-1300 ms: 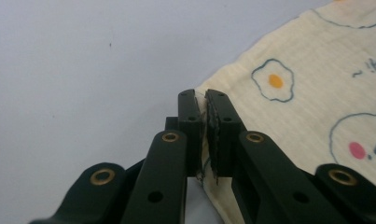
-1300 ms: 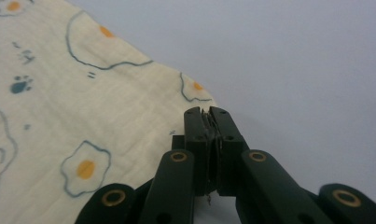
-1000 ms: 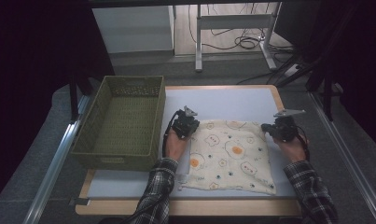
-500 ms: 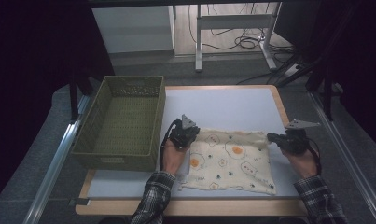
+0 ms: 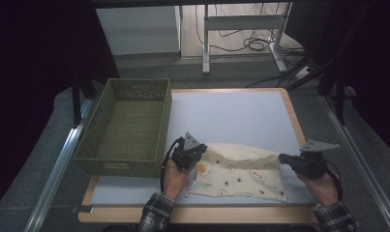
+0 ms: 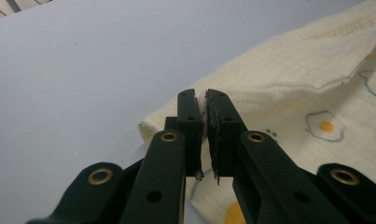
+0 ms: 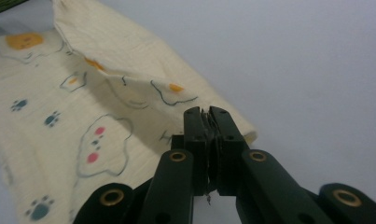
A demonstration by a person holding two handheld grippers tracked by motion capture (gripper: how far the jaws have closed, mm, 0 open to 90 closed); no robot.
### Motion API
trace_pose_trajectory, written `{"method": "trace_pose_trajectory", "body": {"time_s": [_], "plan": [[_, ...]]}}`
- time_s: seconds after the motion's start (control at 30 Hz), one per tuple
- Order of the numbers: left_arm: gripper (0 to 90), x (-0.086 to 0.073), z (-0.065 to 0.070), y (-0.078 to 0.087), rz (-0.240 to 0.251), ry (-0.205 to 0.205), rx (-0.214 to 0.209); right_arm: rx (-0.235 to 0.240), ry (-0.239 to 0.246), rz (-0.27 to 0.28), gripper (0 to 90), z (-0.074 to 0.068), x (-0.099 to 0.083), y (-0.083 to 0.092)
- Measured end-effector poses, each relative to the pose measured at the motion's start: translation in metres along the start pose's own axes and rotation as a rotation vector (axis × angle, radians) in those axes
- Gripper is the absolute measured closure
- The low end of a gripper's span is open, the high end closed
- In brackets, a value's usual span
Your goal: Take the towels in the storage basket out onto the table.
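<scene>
Two corners of the cream printed cloth (image 5: 238, 171) are pinched in my grippers, just beside the green basket (image 5: 127, 125) on the table (image 5: 231, 111). My left gripper (image 5: 195, 152), nearest the basket, is clamped on one corner; my right gripper (image 5: 284, 158), well away from it, is clamped on the other, the far edge folded over toward me.
</scene>
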State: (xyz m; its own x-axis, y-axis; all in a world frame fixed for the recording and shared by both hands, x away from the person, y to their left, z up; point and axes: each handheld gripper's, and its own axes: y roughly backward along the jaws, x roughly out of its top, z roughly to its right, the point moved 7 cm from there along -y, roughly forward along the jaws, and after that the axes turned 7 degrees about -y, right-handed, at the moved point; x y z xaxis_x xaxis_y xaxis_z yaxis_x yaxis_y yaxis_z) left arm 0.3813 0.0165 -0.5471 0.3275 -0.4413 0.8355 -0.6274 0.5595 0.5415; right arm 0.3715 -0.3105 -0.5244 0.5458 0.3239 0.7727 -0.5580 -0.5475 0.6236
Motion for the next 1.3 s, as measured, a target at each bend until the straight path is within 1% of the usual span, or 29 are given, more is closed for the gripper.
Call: {"method": "trace_pose_trajectory", "body": {"time_s": [0.03, 0.07, 0.1, 0.17, 0.37, 0.47, 0.5, 0.53, 0.6, 0.63, 0.7, 0.83, 0.87, 0.9, 0.93, 0.97, 1.0, 1.07, 1.1, 1.13, 1.2, 1.23, 1.3], "plan": [[84.5, 0.0, 0.0, 0.0, 0.0, 0.0, 0.0, 0.0, 0.0, 0.0, 86.5, 0.0, 0.0, 0.0], [84.5, -0.001, 0.002, 0.002, 0.004, -0.002, -0.003, 0.002, 0.003, -0.003, 86.4, -0.003, -0.003, 0.002], [84.5, -0.003, 0.006, 0.008, 0.014, -0.005, -0.008, 0.007, 0.013, -0.003, 86.3, -0.01, -0.008, 0.006], [84.5, -0.005, 0.01, 0.013, 0.026, 0.001, -0.022, 0.01, 0.021, -0.003, 86.3, -0.015, -0.012, 0.01], [84.5, -0.009, 0.023, 0.029, 0.044, -0.016, -0.032, 0.026, 0.04, 0.006, 86.1, -0.033, -0.021, 0.025], [84.4, -0.013, 0.031, 0.037, 0.051, -0.02, -0.037, 0.027, 0.059, -0.001, 86.0, -0.041, -0.026, 0.029], [84.5, -0.013, 0.031, 0.037, 0.051, -0.02, -0.037, 0.027, 0.059, -0.001, 86.0, -0.041, -0.026, 0.029], [84.4, -0.015, 0.035, 0.042, 0.058, -0.027, -0.043, 0.028, 0.069, -0.008, 85.9, -0.046, -0.03, 0.031], [84.4, -0.017, 0.039, 0.047, 0.064, -0.029, -0.052, 0.026, 0.075, -0.014, 85.9, -0.049, -0.034, 0.033], [84.4, -0.017, 0.039, 0.047, 0.064, -0.029, -0.052, 0.026, 0.079, -0.016, 85.8, -0.051, -0.035, 0.034], [84.4, -0.021, 0.044, 0.053, 0.057, -0.048, -0.054, 0.028, 0.08, -0.02, 85.7, -0.053, -0.038, 0.035], [84.3, -0.03, 0.052, 0.056, 0.037, -0.061, -0.068, 0.036, 0.074, -0.028, 85.3, -0.056, -0.046, 0.037], [84.2, -0.03, 0.052, 0.056, 0.037, -0.061, -0.068, 0.036, 0.074, -0.028, 85.3, -0.056, -0.046, 0.037], [84.0, -0.035, 0.056, 0.056, 0.023, -0.063, -0.08, 0.041, 0.073, -0.034, 85.0, -0.058, -0.051, 0.036], [83.6, -0.039, 0.058, 0.055, 0.011, -0.064, -0.081, 0.042, 0.072, -0.039, 84.7, -0.058, -0.054, 0.036], [83.1, -0.042, 0.059, 0.055, 0.002, -0.063, -0.085, 0.044, 0.07, -0.042, 84.2, -0.059, -0.056, 0.036], [83.1, -0.042, 0.059, 0.055, 0.002, -0.063, -0.085, 0.046, 0.067, -0.045, 83.6, -0.059, -0.059, 0.035], [82.7, -0.048, 0.061, 0.055, -0.001, -0.042, -0.096, 0.047, 0.064, -0.046, 83.0, -0.06, -0.061, 0.036], [81.5, -0.055, 0.063, 0.057, -0.006, -0.028, -0.103, 0.052, 0.05, -0.052, 81.8, -0.061, -0.066, 0.036], [81.0, -0.058, 0.064, 0.058, -0.009, -0.019, -0.11, 0.06, 0.041, -0.052, 80.9, -0.061, -0.067, 0.037], [79.4, -0.061, 0.065, 0.059, -0.015, -0.014, -0.118, 0.069, 0.033, -0.052, 79.3, -0.062, -0.069, 0.038], [73.1, -0.066, 0.067, 0.063, -0.023, -0.007, -0.127, 0.083, 0.021, -0.052, 75.5, -0.063, -0.072, 0.041], [67.9, -0.068, 0.068, 0.07, -0.02, 0.0, -0.138, 0.083, 0.017, -0.054, 72.8, -0.064, -0.074, 0.044]]}}
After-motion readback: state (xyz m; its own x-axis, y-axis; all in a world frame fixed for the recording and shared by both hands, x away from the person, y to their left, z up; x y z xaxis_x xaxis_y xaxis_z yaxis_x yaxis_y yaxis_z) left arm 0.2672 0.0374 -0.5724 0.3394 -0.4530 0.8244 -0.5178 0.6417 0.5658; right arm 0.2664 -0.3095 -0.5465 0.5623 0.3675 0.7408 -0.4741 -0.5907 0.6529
